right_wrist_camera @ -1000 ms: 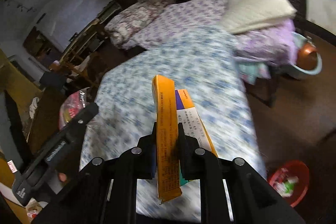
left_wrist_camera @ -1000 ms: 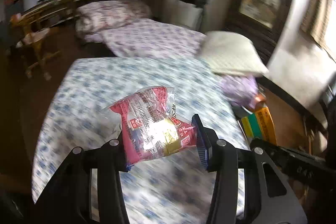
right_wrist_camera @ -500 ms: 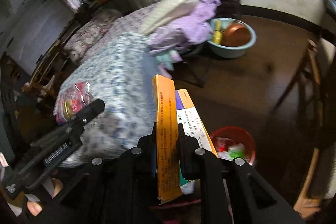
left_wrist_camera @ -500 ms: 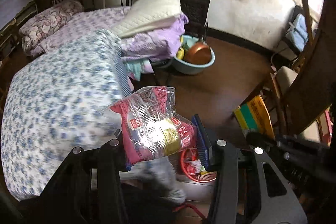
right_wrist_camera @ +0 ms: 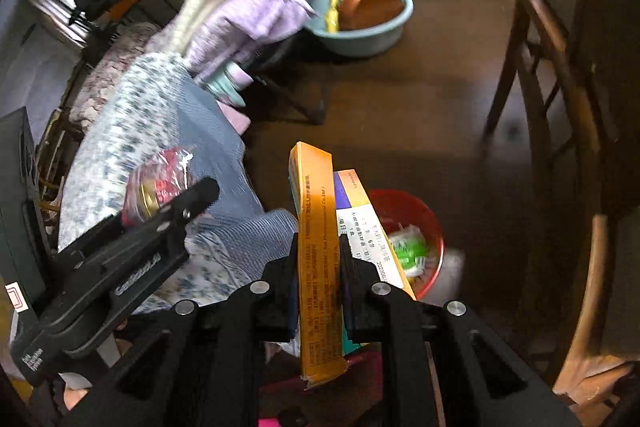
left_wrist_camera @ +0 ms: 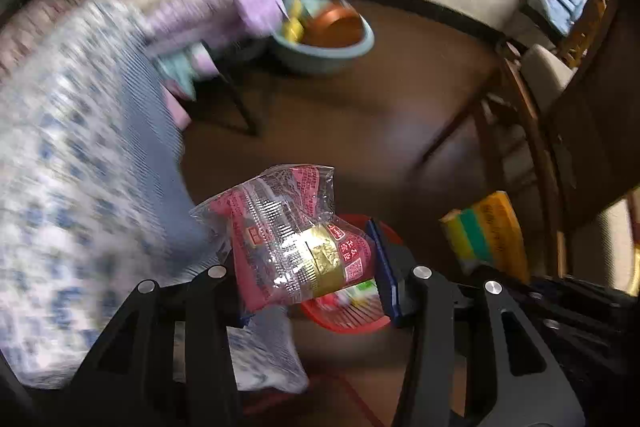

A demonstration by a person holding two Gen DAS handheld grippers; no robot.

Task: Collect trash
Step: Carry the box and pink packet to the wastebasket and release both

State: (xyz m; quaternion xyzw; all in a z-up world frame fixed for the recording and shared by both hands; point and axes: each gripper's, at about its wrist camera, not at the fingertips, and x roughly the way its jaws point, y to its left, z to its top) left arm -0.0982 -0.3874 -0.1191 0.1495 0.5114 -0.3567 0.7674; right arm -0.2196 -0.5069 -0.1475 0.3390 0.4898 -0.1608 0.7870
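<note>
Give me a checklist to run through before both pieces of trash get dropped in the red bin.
1. Left tongs grip the snack wrapper: ok.
2. Right tongs grip the orange box: ok.
3. Red bin in view on the floor, open on top: ok.
4. Room left in the bin: cannot tell; some trash already lies inside.
5. Wrapper directly over the bin: cannot tell; it overlaps the bin in the left wrist view, but height is unclear.
6. Box clear of the left tongs: ok.
</note>
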